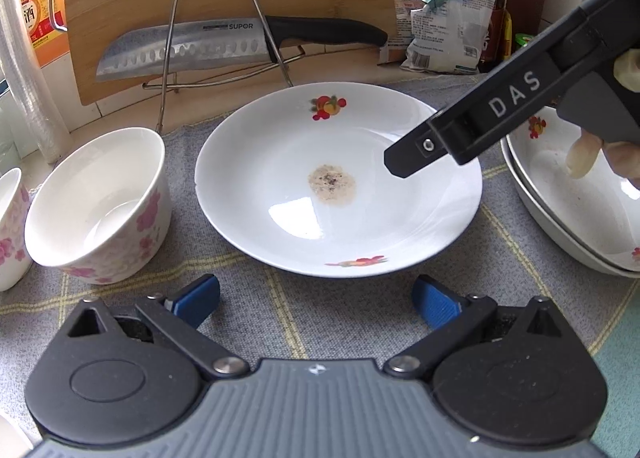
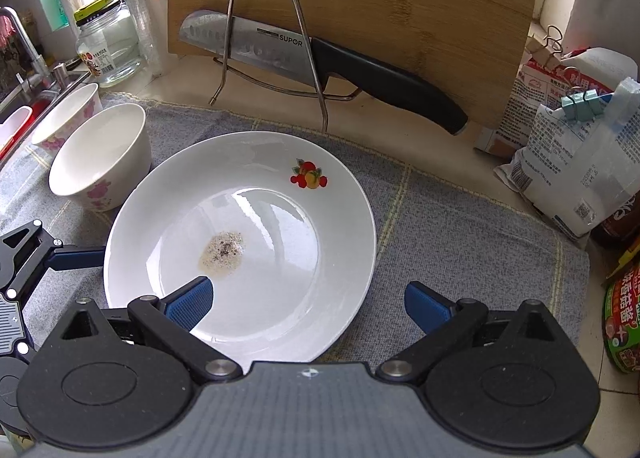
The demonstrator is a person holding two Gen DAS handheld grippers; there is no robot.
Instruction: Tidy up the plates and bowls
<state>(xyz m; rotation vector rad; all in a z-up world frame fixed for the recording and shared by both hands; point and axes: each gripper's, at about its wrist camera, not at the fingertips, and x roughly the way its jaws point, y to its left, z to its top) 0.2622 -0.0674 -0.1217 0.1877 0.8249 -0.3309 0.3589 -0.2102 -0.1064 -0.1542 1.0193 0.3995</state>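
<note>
A white plate with fruit prints and a brownish stain at its middle (image 1: 338,177) lies on the grey checked cloth; it also shows in the right wrist view (image 2: 240,242). My left gripper (image 1: 316,302) is open and empty just in front of the plate's near rim. My right gripper (image 2: 308,302) is open over the plate's near right rim, one pad (image 2: 190,304) above the plate, the other pad (image 2: 426,308) outside it. A white bowl with pink flowers (image 1: 96,205) stands left of the plate and shows in the right wrist view too (image 2: 100,157). A second flowered bowl (image 2: 66,117) stands behind it.
Stacked plates (image 1: 576,209) lie at the right. A wooden cutting board (image 2: 352,17), a knife (image 2: 320,57) and a wire rack (image 2: 272,37) stand at the back. Bags (image 2: 568,137), a glass jar (image 2: 106,45) and a sink (image 2: 24,97) border the cloth.
</note>
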